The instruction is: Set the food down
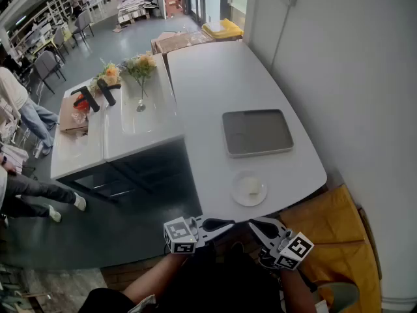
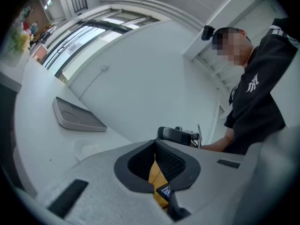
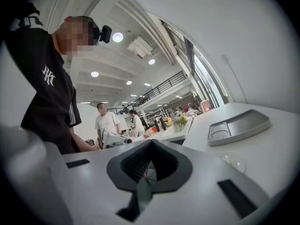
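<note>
A small white plate (image 1: 249, 190) with a pale piece of food on it sits near the front edge of the white table (image 1: 208, 96). The plate also shows in the left gripper view (image 2: 88, 149) and in the right gripper view (image 3: 234, 164). Behind it lies an empty grey tray (image 1: 257, 132) (image 2: 77, 117) (image 3: 239, 125). My left gripper (image 1: 225, 225) (image 2: 154, 159) and right gripper (image 1: 255, 225) (image 3: 149, 162) are held just off the table's front edge, tips pointing toward each other. Both are shut with nothing between the jaws.
A second white table (image 1: 111, 142) on the left carries a vase of flowers (image 1: 140, 70), black tools (image 1: 98, 96) and a cardboard box (image 1: 73, 119). A yellow seat (image 1: 329, 233) is at the lower right. People stand at the far left (image 1: 26, 116).
</note>
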Tool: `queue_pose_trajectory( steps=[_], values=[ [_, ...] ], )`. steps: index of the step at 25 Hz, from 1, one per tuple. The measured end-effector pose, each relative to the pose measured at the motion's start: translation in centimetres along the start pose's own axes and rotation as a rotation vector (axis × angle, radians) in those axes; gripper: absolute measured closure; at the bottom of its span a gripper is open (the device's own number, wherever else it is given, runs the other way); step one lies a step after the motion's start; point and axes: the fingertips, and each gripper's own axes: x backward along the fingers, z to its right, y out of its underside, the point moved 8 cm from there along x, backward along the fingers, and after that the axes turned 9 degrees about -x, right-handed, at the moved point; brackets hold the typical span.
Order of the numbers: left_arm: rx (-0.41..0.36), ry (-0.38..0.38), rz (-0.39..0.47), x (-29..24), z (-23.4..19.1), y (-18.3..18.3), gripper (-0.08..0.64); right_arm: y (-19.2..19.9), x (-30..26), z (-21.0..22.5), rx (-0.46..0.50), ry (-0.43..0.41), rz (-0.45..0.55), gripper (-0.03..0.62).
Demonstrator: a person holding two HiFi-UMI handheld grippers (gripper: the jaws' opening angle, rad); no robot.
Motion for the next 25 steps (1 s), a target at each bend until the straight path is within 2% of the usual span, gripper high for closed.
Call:
queue_pose_trajectory(
  steps=[10, 17, 20, 21, 23, 25],
  values=[
    [-0.053, -0.012, -0.043, 1.3, -0.5, -0.2, 0.554, 0.2, -1.0, -0.6, 0.012, 0.023, -0.009, 0.589],
    [-0.110, -0.049, -0.147, 1.6, -1.5, 0.7, 0.552, -0.1, -0.9, 0.2, -0.062, 0.054, -0.024, 0.586],
    [-0.053, -0.095, -0.156, 2.2, -2.9, 1.1, 0.541, -0.3, -1.2, 1.3, -0.092, 0.071, -0.052, 0.583],
    [-0.022, -0.112, -0.160, 2.3, -3.3, 1.3, 0.515, -0.4, -1.1, 1.7, -0.108, 0.075, -0.063, 0.564],
    [0.035, -0.141, -0.184, 2.0, -4.0, 1.7, 0.415, -0.8, -0.7, 3.0, -0.146, 0.081, -0.083, 0.452],
    [0.079, -0.172, -0.221, 1.4, -4.6, 2.1, 0.391, -1.3, -0.2, 4.7, -0.169, 0.092, -0.103, 0.443]
  ],
)
